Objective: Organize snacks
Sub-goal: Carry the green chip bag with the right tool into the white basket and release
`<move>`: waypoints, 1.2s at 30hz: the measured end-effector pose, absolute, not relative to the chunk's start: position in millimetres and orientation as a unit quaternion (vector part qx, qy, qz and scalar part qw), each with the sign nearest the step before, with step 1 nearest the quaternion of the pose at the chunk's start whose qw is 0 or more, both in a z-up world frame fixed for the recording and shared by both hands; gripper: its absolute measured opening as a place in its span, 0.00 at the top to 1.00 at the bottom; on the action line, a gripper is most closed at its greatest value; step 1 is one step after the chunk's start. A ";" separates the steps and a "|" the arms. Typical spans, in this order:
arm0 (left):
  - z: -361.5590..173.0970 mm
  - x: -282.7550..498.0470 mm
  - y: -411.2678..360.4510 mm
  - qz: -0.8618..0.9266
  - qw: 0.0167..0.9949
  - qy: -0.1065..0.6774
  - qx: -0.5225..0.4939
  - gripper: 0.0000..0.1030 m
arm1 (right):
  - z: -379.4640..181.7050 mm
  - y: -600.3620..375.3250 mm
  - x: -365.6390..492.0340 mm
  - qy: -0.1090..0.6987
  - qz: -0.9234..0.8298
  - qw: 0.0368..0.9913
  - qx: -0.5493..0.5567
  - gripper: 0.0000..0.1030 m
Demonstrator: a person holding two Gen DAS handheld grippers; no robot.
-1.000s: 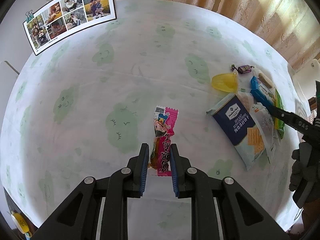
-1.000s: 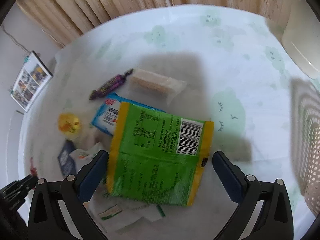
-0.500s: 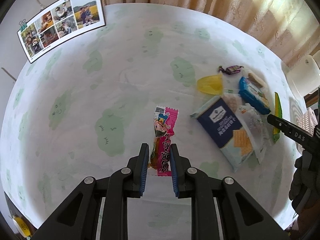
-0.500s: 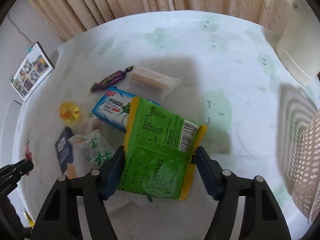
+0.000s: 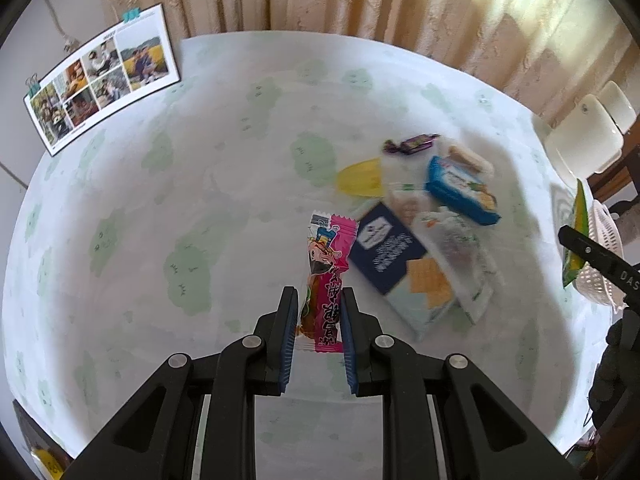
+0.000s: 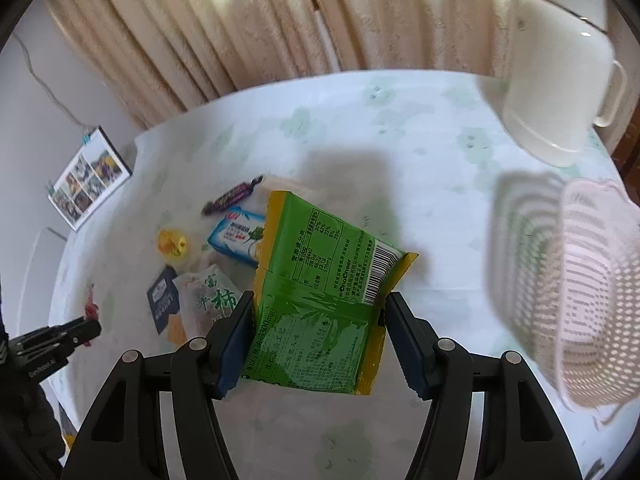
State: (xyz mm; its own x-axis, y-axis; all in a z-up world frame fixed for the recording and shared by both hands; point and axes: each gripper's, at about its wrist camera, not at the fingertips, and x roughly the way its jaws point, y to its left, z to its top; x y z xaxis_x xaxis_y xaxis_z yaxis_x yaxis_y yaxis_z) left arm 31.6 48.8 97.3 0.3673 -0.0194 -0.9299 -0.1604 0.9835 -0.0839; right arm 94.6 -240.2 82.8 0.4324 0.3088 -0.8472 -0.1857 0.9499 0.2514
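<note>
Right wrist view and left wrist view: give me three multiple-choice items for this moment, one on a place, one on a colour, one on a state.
1. Where does the pink perforated plastic basket stand in the right wrist view?
A. at the right edge
B. at the left edge
C. by the curtain in the middle

2. What colour is the twist-wrapped candy on the table?
A. red
B. purple
C. white

3. What does the left gripper have between its jaws?
A. nothing
B. the navy cracker box
C. the pink long snack packet

Answers: 1 A, the basket fills the right side. 2 B, its wrapper is dark purple. 3 C, both pads press on the packet's lower half.
</note>
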 end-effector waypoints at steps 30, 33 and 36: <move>130.7 36.0 -82.2 -0.028 0.839 0.542 -0.028 0.82 | 109.0 -450.0 60.7 0.469 -0.009 0.870 0.150 0.15; 132.1 38.2 -97.6 -0.037 0.840 0.541 -0.021 0.82 | 112.9 -457.2 57.3 0.462 -0.001 0.873 0.158 0.14; 133.7 40.3 -110.7 -0.046 0.841 0.540 -0.015 0.82 | 116.2 -462.7 54.1 0.458 0.003 0.874 0.163 0.14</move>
State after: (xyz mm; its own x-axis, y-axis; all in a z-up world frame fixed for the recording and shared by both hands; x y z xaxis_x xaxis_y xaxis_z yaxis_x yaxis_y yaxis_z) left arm 40.3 -110.7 133.7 0.4136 -0.0933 -0.9056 0.0609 0.9953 -0.0747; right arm 54.1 -462.7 116.2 0.5803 0.1533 -0.7999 0.1446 0.9471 0.2865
